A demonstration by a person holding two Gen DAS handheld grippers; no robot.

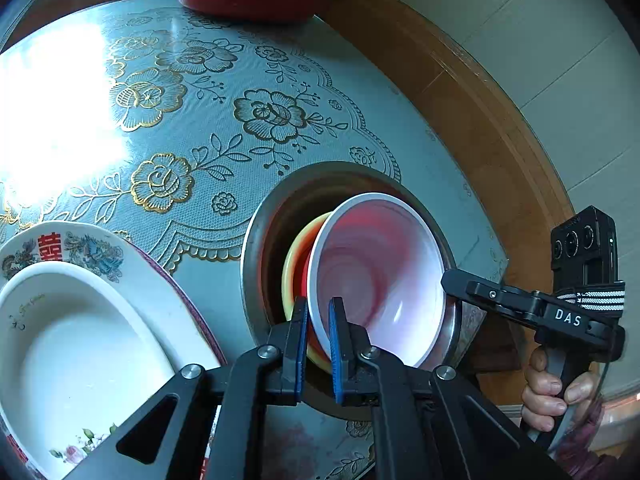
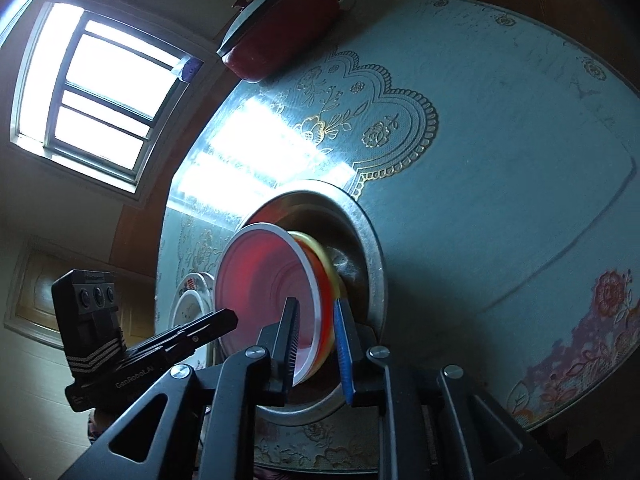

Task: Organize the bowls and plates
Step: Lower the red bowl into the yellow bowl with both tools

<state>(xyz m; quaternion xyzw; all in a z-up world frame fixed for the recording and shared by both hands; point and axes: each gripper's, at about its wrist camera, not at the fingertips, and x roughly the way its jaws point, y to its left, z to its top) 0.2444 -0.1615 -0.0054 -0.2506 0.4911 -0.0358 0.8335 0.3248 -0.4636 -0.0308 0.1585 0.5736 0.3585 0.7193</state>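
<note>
Left wrist: white bowl (image 1: 380, 276) nests on yellow bowl (image 1: 298, 258) inside steel bowl (image 1: 256, 236); left gripper (image 1: 319, 344) clamps white rim; right gripper (image 2: 316, 344) slack.

Left gripper (image 1: 318, 320): jaws clamped, angled downward. Right gripper (image 2: 316, 334): jaws slightly parted, angled downward; hand (image 1: 554, 392) wrapped around its handle.

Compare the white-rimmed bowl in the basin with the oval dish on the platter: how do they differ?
1. Shape: the bowl is round; the dish is oval.
2. Pose: the bowl sits tilted on a yellow bowl in the basin; the dish lies flat on the platter.
3. State: the left gripper clamps the bowl's rim; nothing holds the dish.
4. Colour: the bowl looks pink inside, the dish plain white.
Both are empty.
</note>
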